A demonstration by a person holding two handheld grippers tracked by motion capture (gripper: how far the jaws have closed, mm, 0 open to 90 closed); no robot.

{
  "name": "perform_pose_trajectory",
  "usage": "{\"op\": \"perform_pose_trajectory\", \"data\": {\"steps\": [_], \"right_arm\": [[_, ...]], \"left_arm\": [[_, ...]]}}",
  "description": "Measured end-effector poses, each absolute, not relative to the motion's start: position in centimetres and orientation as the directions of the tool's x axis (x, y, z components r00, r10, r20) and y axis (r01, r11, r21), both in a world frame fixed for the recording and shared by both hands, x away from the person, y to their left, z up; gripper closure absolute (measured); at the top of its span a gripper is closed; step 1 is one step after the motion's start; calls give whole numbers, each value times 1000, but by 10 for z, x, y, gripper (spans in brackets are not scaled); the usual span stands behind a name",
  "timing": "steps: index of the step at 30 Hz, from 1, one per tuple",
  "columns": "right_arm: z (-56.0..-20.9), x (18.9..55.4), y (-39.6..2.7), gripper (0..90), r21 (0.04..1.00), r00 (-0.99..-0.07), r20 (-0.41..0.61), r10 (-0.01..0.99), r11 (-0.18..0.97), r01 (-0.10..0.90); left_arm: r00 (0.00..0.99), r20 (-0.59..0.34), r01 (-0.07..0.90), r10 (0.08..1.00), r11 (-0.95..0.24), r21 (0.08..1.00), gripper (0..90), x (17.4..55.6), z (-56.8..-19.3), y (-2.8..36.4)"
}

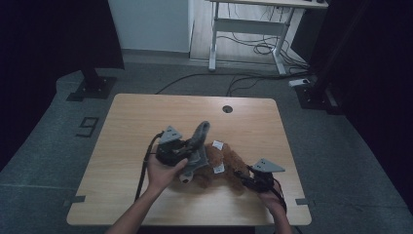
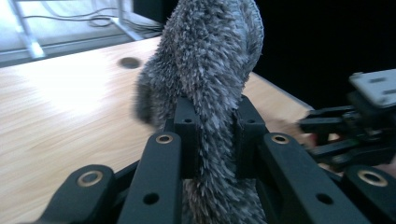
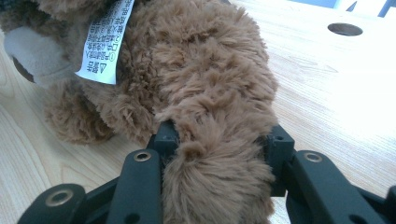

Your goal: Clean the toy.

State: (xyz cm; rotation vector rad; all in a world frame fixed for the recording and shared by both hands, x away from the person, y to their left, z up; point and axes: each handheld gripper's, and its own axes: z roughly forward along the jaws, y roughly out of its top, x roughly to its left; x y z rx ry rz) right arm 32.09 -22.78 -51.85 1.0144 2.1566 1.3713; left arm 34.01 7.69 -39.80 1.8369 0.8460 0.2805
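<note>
While clamped by left gripper (image 2: 211,135), grey plush (image 2: 205,84) lifted at 11 o'clock off brown teddy (image 3: 205,93) | right gripper (image 3: 217,144) clamped on teddy limb, likely anchoring it | table (image 1: 146,117) centre, 5 o'clock side

a pale wooden bench (image 1: 136,126) has a round cable hole (image 1: 227,108) near its far edge. beyond it, on the grey floor (image 1: 341,146), stands a white desk frame (image 1: 243,29) with black cables (image 1: 263,48) looped beneath. a taped mark (image 1: 86,126) lies on the floor at the left, near a black stand base (image 1: 91,87).
</note>
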Motion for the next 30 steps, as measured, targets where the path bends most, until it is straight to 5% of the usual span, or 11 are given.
{"op": "perform_pose_trajectory", "data": {"steps": [14, 22, 30], "right_arm": [[-520, 322, -229, 596, 895, -664, 63, 745, 253, 368], [-522, 323, -229, 595, 896, -662, 69, 747, 246, 371], [-521, 322, -229, 595, 897, -664, 69, 744, 245, 368]], "left_arm": [[793, -154, 458, 589, -411, 788, 736, 354, -435, -24], [795, -71, 423, 603, -466, 777, 757, 350, -451, -26], [773, -104, 443, 625, -416, 794, 774, 349, -450, 1]]}}
